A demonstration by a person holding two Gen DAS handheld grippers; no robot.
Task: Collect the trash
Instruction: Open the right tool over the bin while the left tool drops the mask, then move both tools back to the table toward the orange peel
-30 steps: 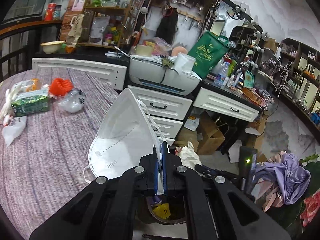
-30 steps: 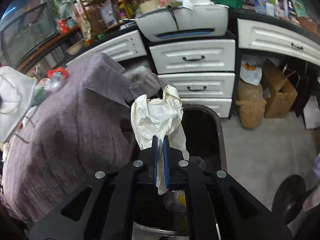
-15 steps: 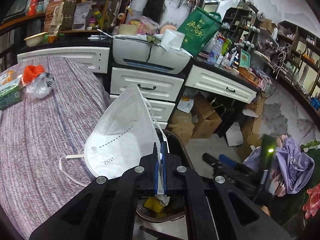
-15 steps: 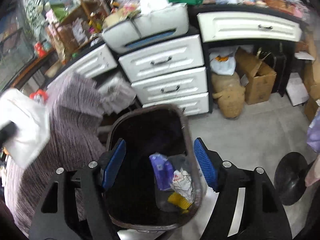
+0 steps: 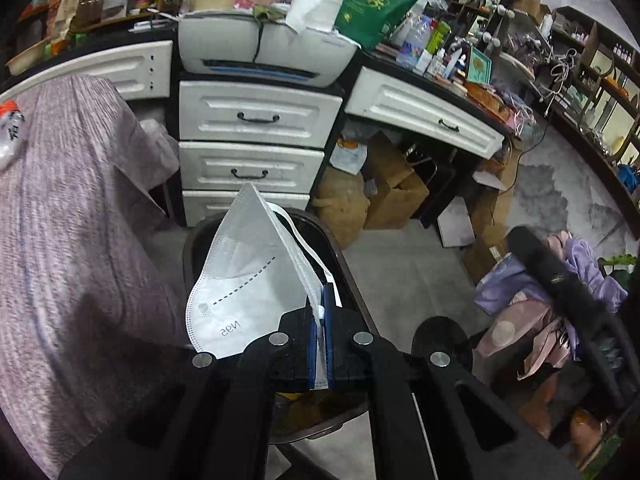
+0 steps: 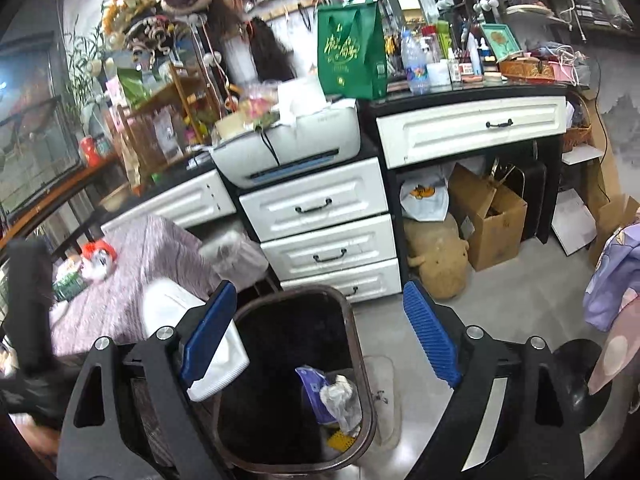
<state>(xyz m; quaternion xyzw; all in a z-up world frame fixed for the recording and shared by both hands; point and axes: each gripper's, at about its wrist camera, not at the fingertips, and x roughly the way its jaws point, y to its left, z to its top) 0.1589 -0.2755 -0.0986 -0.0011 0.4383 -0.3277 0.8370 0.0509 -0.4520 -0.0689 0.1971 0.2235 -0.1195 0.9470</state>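
1. Left wrist view: the mauve ribbed tablecloth (image 5: pixel 60 240) fills the 9 o'clock side, draped over the table edge beside the dark brown plastic trash bin (image 5: pixel 344 264).
2. White three-drawer cabinet (image 5: pixel 256 148) stands at 12 o'clock, behind the bin, with a grey printer (image 5: pixel 264 52) on top.
3. Right wrist view: the same trash bin (image 6: pixel 356 360) sits between and below the fingers, holding a purple wrapper (image 6: pixel 310 384) and a crumpled white scrap (image 6: pixel 340 394) at its 4 o'clock side.
4. Folded white N95 face mask (image 5: pixel 248 280) stands upright over the bin's mouth, fanning toward 10 o'clock from the left gripper (image 5: pixel 320 332); the right view shows it (image 6: pixel 216 356) at 8 o'clock over the rim.
5. Left gripper's blue pads are pressed together on the mask's edge and ear loop.
6. Right gripper (image 6: pixel 320 340) is spread wide with nothing between its blue pads (image 6: pixel 430 336).
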